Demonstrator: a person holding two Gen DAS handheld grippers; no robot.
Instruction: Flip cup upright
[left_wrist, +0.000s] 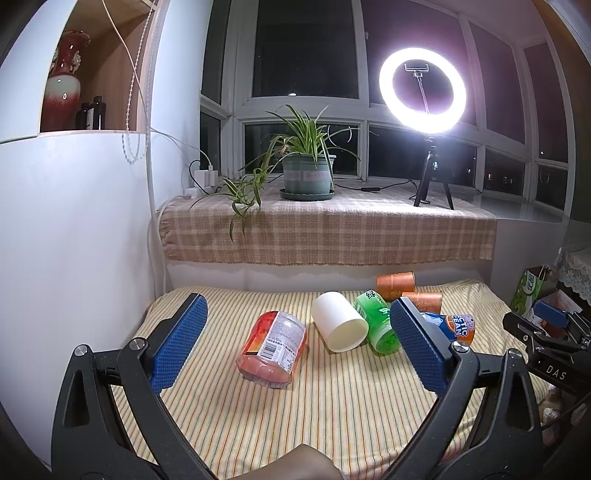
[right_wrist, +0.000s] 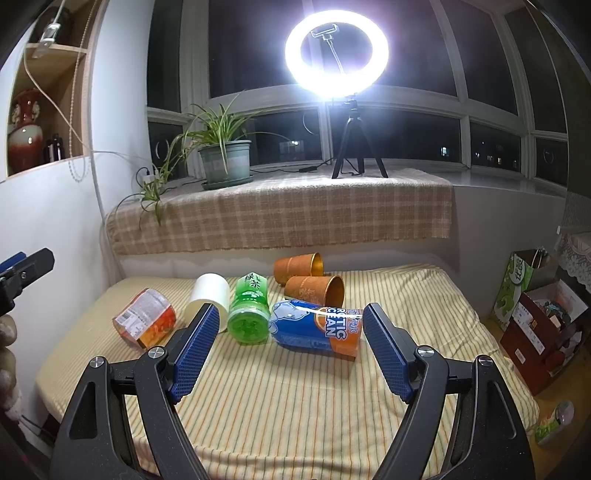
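Several cups lie on their sides on a striped cloth (left_wrist: 332, 406). A white cup (left_wrist: 339, 320) (right_wrist: 208, 295) lies in the middle. A clear red-labelled cup (left_wrist: 273, 350) (right_wrist: 146, 323) lies left of it. A green cup (left_wrist: 378, 320) (right_wrist: 248, 312), a blue-and-orange cup (left_wrist: 452, 325) (right_wrist: 317, 328) and two orange cups (left_wrist: 395, 283) (right_wrist: 314, 290) lie to the right. My left gripper (left_wrist: 297, 341) is open and empty, above the near cloth facing the red-labelled cup. My right gripper (right_wrist: 290, 349) is open and empty, facing the blue-and-orange cup.
A checked cloth covers the window ledge (left_wrist: 332, 229), which holds a potted plant (left_wrist: 306, 173) and a lit ring light on a tripod (left_wrist: 423, 92). A white wall with a shelf (left_wrist: 74, 184) is on the left. Boxes and a green bag (right_wrist: 535, 314) stand on the right.
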